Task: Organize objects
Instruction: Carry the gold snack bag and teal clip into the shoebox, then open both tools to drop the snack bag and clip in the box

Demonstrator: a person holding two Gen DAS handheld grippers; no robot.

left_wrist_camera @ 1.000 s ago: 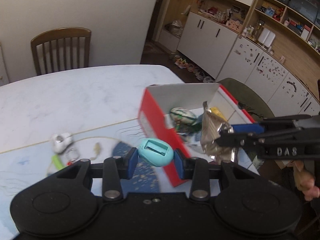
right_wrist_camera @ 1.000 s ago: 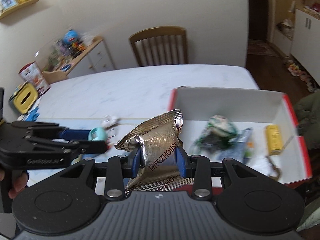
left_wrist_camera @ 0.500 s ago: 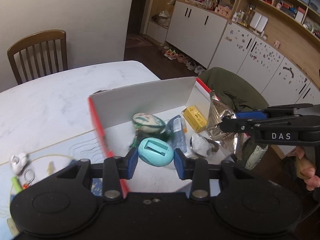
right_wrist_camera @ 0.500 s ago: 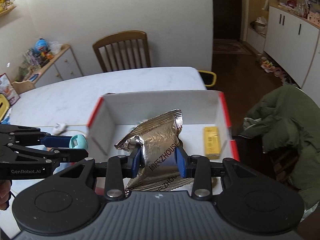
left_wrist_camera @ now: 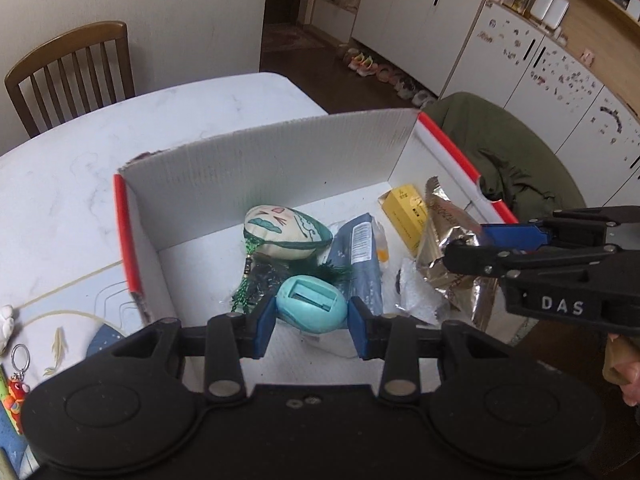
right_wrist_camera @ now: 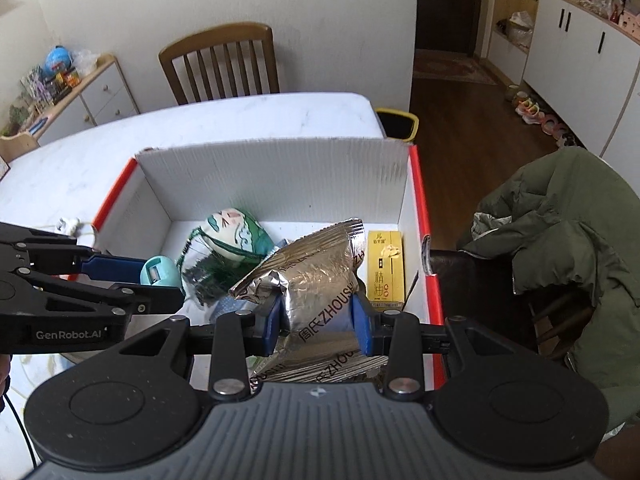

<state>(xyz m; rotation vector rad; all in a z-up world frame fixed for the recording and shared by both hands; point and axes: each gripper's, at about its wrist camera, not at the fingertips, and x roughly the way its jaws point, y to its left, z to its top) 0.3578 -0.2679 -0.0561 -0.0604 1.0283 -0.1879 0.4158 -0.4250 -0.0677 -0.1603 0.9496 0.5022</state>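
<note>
— The box (right_wrist_camera: 280,176), is that where the things go?

— Yes. It is a white cardboard box with red edges, and it sits open on the white surface (right_wrist_camera: 240,120). Both grippers are over it.

— What does the left gripper (left_wrist_camera: 311,314) have?

— A small teal egg-shaped thing (left_wrist_camera: 311,305) with a slot on top. The two blue pads press it from both sides, so it is held tight. It hangs over the near left part of the box.

— And the right gripper (right_wrist_camera: 318,318)?

— It squeezes a shiny silver snack bag (right_wrist_camera: 316,280). The bag is crinkled and stands up between the pads, over the right side of the box.

— What is in the box?

— A painted pouch (left_wrist_camera: 286,232) with green strings lies near the back wall. A grey-blue packet (left_wrist_camera: 360,256) lies beside it. A small yellow carton (right_wrist_camera: 386,268) lies by the right wall. There is a white packet (left_wrist_camera: 416,296) too, near the silver bag.

— Anything outside the box?

— A keyring with a little red figure (left_wrist_camera: 16,380) lies on a mat at the left. A wooden chair (right_wrist_camera: 224,64) stands at the far side, and a green coat (right_wrist_camera: 560,232) hangs over a seat on the right.
</note>
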